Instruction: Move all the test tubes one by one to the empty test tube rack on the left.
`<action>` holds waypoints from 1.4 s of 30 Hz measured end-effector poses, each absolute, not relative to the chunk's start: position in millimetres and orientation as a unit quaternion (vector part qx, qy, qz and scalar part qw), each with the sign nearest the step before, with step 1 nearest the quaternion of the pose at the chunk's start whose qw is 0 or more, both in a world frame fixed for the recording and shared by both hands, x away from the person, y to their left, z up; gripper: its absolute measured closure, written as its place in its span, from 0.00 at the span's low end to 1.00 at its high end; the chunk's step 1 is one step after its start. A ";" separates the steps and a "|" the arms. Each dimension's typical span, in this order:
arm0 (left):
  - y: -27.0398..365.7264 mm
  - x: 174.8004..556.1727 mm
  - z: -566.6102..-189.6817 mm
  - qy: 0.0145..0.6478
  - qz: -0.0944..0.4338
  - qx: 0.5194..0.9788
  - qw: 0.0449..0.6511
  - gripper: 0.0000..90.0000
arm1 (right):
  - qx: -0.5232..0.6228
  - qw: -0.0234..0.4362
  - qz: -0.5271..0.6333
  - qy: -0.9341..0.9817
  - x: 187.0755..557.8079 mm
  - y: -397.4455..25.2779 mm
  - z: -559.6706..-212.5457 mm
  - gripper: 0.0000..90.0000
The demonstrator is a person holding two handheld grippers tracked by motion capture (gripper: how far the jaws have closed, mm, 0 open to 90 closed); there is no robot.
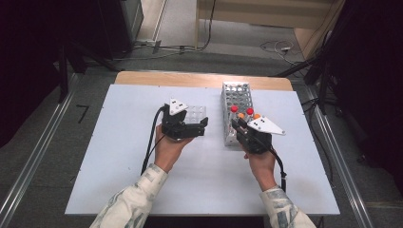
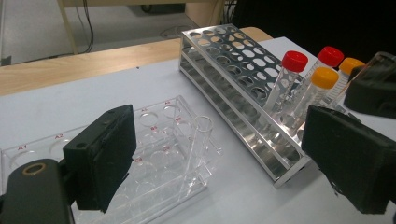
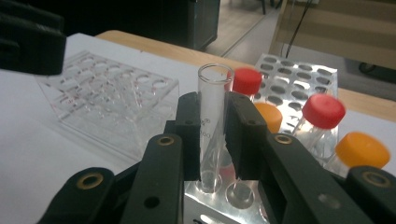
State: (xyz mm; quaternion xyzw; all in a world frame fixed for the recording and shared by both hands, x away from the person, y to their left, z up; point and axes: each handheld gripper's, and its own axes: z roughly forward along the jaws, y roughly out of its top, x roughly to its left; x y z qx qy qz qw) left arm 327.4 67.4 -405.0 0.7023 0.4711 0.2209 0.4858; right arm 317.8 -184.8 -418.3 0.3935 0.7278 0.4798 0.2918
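**Open glass tube pinched over the metal rack, one tube already in the clear rack**

The uncapped glass tube (image 3: 211, 122) stands upright between the closed jaws of the right gripper (image 3: 212, 140), its foot in or just above a hole at the near end of the metal rack (image 3: 299, 79); whether it is seated cannot be told. Around it stand four capped tubes, two red (image 2: 294, 61) and two orange (image 2: 324, 77), in the same end of the rack. To the left, the left gripper (image 2: 215, 154) hovers with its jaws wide apart and empty above the clear plastic rack (image 2: 154, 154), where another open tube (image 2: 198, 140) leans in a near-corner hole. Judging by this, the sorting is partly done: one bare tube is placed in the plastic rack, one is in hand, and the capped ones remain.
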 end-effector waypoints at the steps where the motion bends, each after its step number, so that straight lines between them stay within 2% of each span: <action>1: 67.8 327.0 -404.3 0.470 0.221 0.703 0.486 0.12 | 0.393 0.292 0.484 0.725 316.8 -185.1 -414.8 0.81; 6: 69.3 325.4 -400.0 0.470 0.220 0.699 0.492 0.12 | 0.385 0.283 0.500 0.722 312.0 -183.6 -403.6 0.81; 12: 71.3 322.0 -393.1 0.466 0.219 0.700 0.495 0.13 | 0.378 0.262 0.499 0.735 310.9 -172.6 -409.3 0.81; 22: 66.9 311.4 -389.6 0.444 0.208 0.709 0.506 0.23 | 0.358 0.231 0.489 0.761 307.9 -142.3 -430.7 0.81; 24: 63.4 309.0 -390.3 0.433 0.202 0.717 0.508 0.27 | 0.358 0.228 0.488 0.763 307.7 -137.7 -434.7 0.81; 28: 56.7 305.3 -392.3 0.416 0.199 0.729 0.506 0.41 | 0.355 0.222 0.488 0.766 308.4 -130.4 -438.3 0.81; 42: 52.4 311.3 -401.8 0.409 0.149 0.749 0.500 0.79 | 0.344 0.221 0.492 0.768 305.0 -120.1 -437.7 0.81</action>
